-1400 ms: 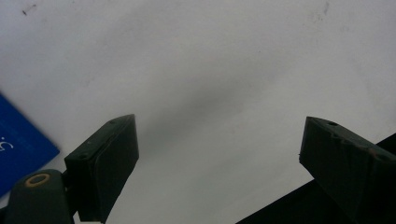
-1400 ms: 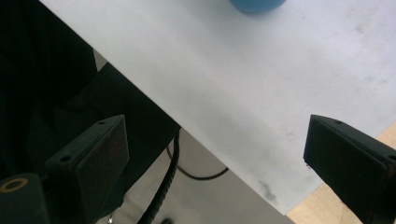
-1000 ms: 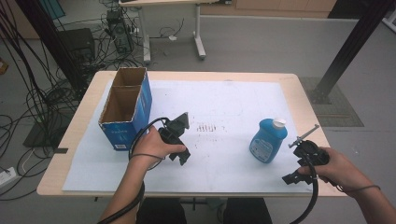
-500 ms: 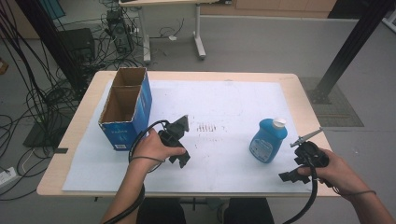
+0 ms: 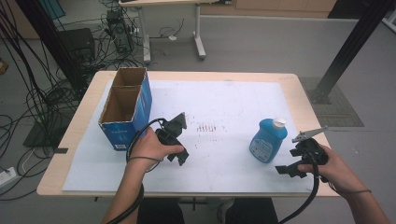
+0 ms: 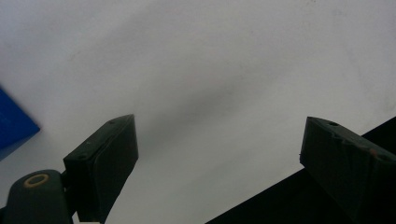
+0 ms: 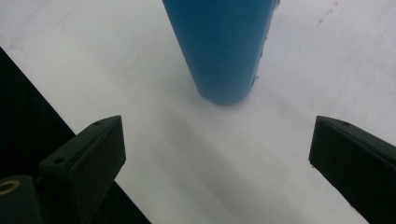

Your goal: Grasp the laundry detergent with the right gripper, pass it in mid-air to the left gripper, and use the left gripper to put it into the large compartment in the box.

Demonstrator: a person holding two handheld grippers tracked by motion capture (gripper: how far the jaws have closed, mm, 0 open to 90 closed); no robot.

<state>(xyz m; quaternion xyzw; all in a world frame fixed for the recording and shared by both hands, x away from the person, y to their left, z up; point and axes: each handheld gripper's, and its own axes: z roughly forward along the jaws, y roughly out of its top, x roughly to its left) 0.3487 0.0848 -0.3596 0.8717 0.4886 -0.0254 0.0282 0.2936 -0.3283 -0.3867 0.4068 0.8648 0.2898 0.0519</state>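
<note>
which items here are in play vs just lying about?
In play:
- blue bottle, upright, just ahead of the open right gripper
- cardboard box, open-topped, two compartments, near the open left gripper; likely part of the job

Lying about:
- white sheet covering the table
- cables and second table behind

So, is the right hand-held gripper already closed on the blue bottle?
No, its jaws stand wide open, short of the blue bottle.
</note>
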